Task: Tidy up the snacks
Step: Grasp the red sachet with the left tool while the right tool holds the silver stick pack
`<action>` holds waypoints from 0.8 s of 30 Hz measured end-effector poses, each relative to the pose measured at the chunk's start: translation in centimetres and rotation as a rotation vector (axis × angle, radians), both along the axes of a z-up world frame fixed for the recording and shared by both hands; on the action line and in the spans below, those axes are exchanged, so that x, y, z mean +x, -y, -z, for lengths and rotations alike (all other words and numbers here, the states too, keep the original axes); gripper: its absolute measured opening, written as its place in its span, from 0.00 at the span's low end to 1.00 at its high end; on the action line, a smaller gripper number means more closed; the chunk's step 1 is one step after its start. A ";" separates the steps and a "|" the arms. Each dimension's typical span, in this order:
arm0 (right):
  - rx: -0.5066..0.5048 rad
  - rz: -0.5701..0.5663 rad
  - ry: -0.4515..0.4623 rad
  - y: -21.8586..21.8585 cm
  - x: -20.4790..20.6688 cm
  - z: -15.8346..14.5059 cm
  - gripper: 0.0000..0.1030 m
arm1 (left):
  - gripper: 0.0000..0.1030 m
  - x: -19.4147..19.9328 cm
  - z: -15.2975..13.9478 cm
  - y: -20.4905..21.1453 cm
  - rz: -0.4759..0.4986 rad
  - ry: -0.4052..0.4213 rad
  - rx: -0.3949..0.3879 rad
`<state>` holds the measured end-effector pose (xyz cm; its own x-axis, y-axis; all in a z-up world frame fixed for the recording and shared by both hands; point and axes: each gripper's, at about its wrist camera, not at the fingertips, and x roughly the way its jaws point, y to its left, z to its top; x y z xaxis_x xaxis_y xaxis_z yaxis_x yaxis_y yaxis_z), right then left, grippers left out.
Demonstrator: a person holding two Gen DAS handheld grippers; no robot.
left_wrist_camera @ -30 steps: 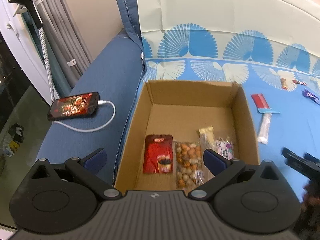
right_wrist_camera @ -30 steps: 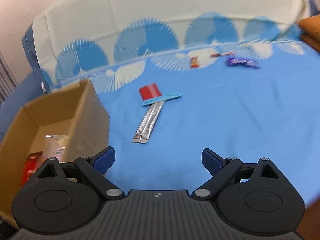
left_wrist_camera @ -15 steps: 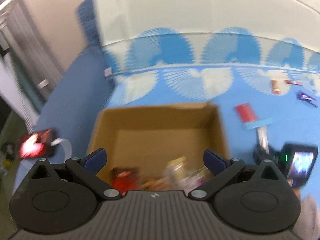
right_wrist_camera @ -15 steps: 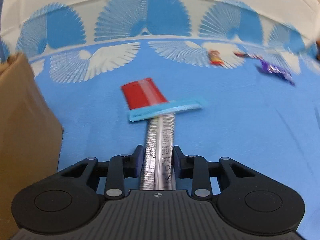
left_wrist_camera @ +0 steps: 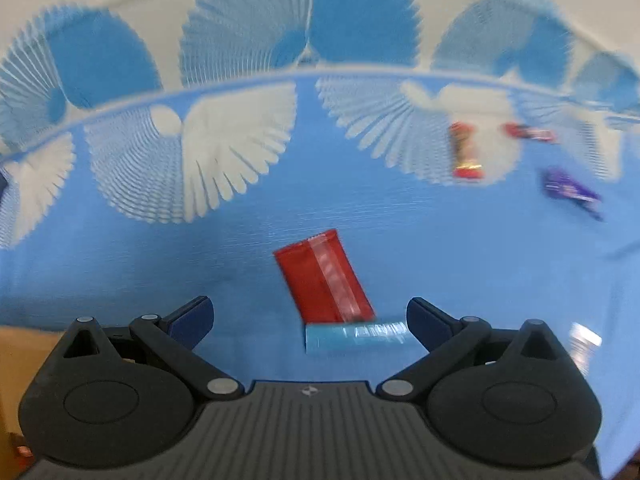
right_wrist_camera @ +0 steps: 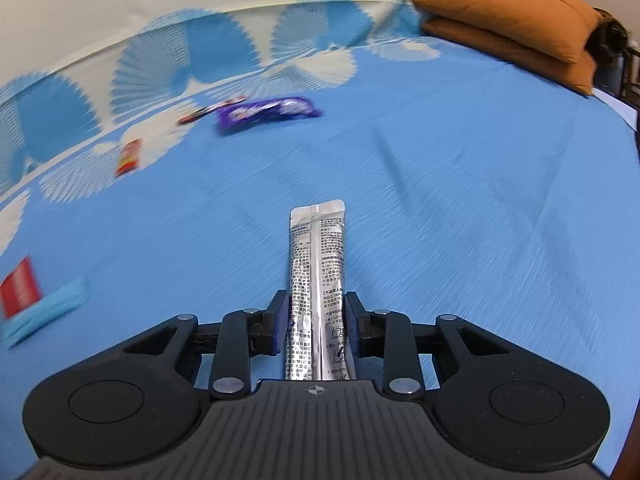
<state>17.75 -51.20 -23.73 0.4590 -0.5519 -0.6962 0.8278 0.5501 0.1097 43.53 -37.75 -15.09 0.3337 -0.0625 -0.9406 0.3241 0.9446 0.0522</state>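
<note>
- The silver stick sachet (right_wrist_camera: 318, 280) is clamped between the pads of the right gripper (right_wrist_camera: 316, 326), its printed length pointing straight ahead and its far end raised clear of the blue bedspread (right_wrist_camera: 460, 184).
- The right jaws are drawn in tight on the sachet, well short of full spread.
- The left gripper (left_wrist_camera: 308, 316) is held wide apart with nothing gripped; a red packet (left_wrist_camera: 324, 276) and a light blue packet (left_wrist_camera: 356, 336) are seen on the bedspread between its fingers, untouched.
- Further off, a small red-and-gold candy (left_wrist_camera: 464, 152), a slim red-ended bar (left_wrist_camera: 528, 132) and a purple wrapper (right_wrist_camera: 268, 110) are left lying on the cover.
- An orange pillow (right_wrist_camera: 516, 12) is seen at the far right.
- A cardboard edge (left_wrist_camera: 20, 348) is glimpsed at lower left of the left wrist view.
</note>
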 end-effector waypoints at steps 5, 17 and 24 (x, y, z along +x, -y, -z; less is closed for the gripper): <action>-0.010 0.037 0.003 1.1 -0.7 0.2 0.32 | 1.00 3.4 6.2 1.0 -0.060 -0.095 0.005; -0.005 0.029 0.046 1.2 -0.9 0.0 0.29 | 0.44 2.6 4.6 1.0 -0.001 -0.015 -0.032; -0.039 0.070 0.189 1.2 -2.1 -1.3 0.28 | 0.44 -1.7 -4.0 -1.8 0.051 0.169 -0.080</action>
